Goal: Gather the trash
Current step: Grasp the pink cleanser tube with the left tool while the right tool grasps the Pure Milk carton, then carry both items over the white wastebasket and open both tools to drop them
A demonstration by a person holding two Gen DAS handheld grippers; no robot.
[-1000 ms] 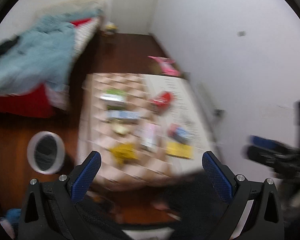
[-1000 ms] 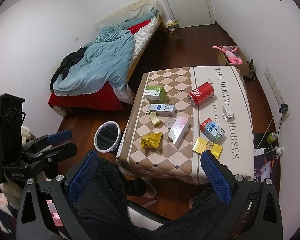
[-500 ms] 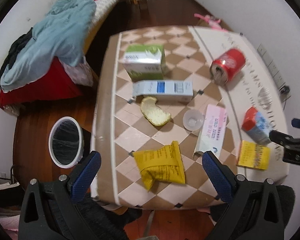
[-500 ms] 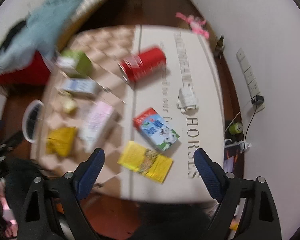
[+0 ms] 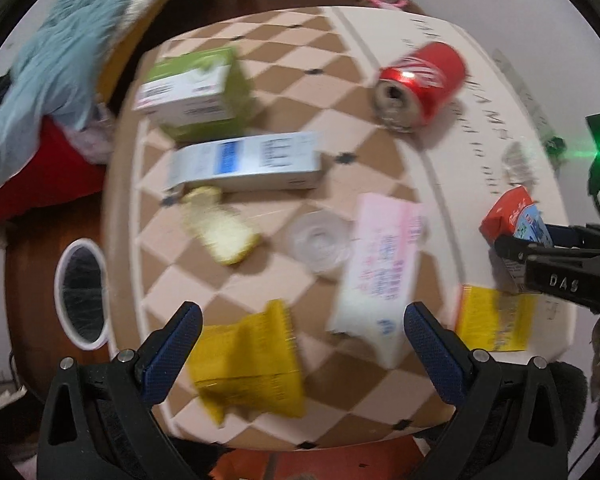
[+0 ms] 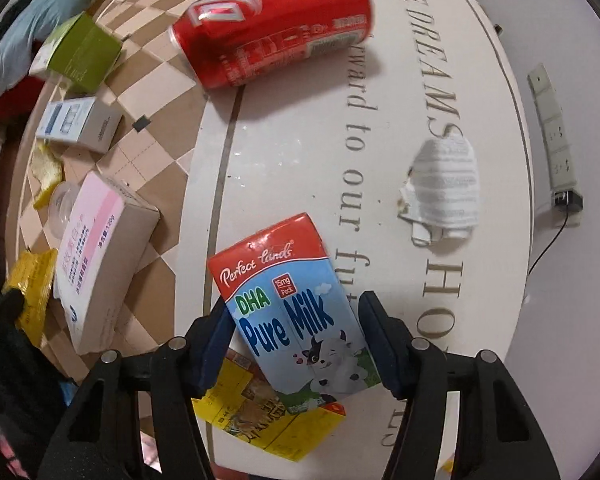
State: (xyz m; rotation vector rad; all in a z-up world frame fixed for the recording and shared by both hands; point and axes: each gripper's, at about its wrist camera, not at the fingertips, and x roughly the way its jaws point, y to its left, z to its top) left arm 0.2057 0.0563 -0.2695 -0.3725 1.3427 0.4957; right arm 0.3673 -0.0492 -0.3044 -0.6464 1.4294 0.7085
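Right tongs [image 6: 296, 344] are seen closing around a milk carton [image 6: 292, 312] on the tabletop [image 6: 380, 128]; left tongs [image 5: 298, 346] are held wide.

Yellow packet [image 6: 268, 412] partly under milk carton [image 6: 296, 316]

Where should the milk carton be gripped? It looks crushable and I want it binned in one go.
Grip the milk carton across its two long side faces, near the middle, coming straight down from above. It lies flat on the table with its printed face up, so the narrow width fits between the fingers. The right hand-held gripper already straddles it that way, jaws closing.
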